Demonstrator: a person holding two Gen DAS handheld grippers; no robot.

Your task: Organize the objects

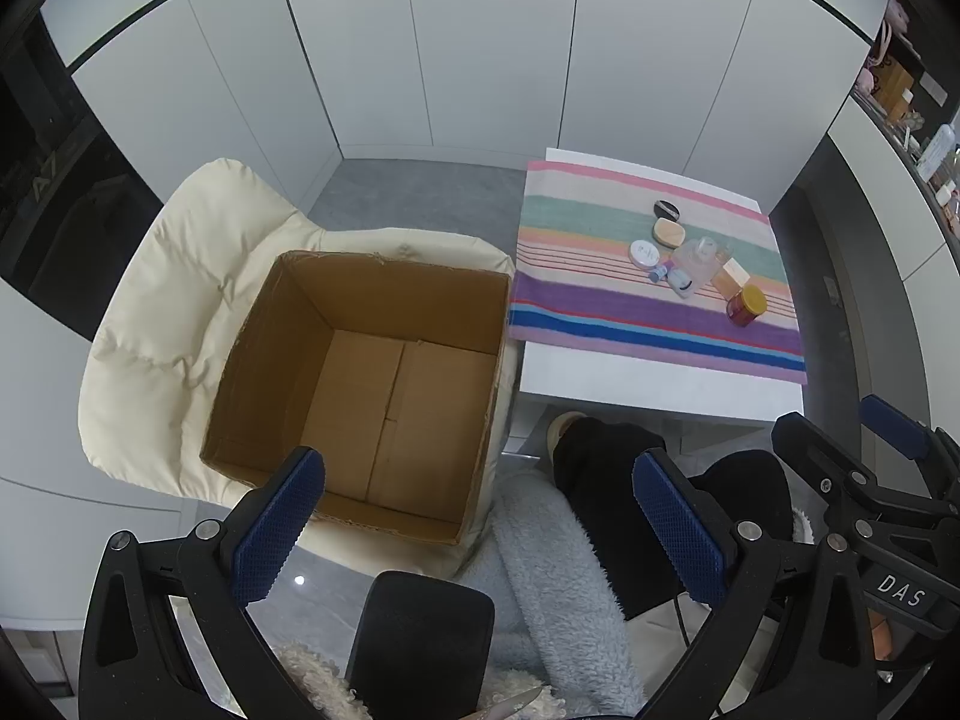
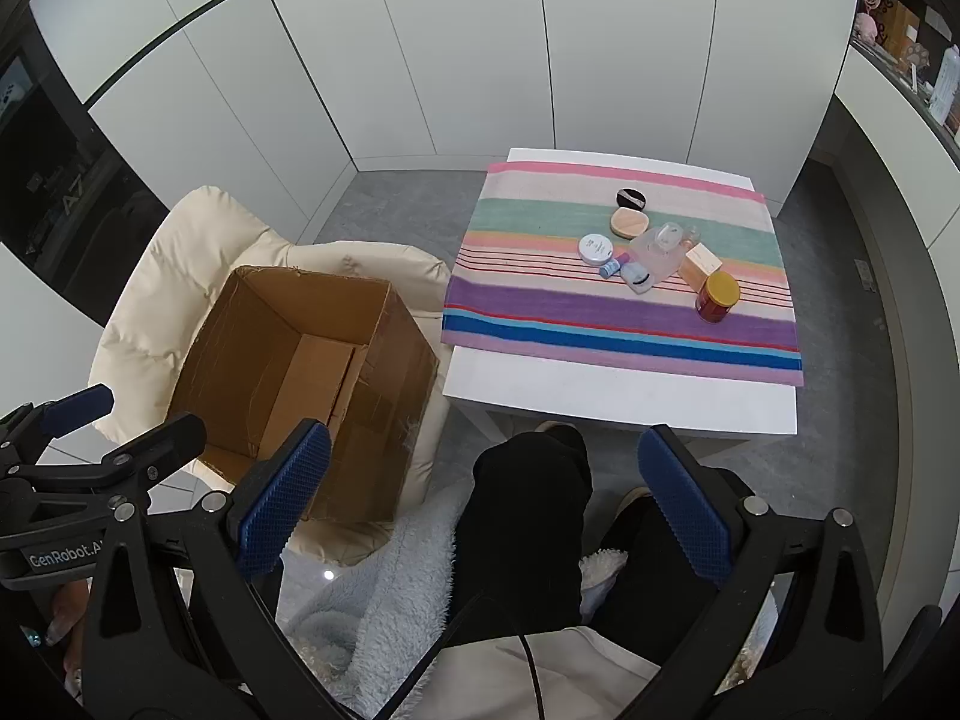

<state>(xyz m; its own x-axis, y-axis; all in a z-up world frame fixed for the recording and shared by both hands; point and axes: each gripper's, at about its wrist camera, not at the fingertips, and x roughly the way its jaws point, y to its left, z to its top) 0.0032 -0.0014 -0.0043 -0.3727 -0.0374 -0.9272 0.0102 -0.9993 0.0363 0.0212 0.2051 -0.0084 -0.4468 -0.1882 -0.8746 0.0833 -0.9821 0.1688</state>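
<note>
left wrist: open box (image 1: pixel 384 396) beside table (image 1: pixel 648 387) edge.

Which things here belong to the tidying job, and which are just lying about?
Job: cardboard box; jar with yellow lid; round white tin; black compact; small blue bottle; both grippers, open.
Lying about: cream chair; striped cloth; shelf clutter.

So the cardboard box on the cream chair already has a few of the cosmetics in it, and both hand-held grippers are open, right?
Not quite. The box is empty: the left wrist view shows only its bare bottom flaps. The cosmetics all sit on the striped cloth. The box is on the cream chair, and both the left hand-held gripper and the right are open.
</note>
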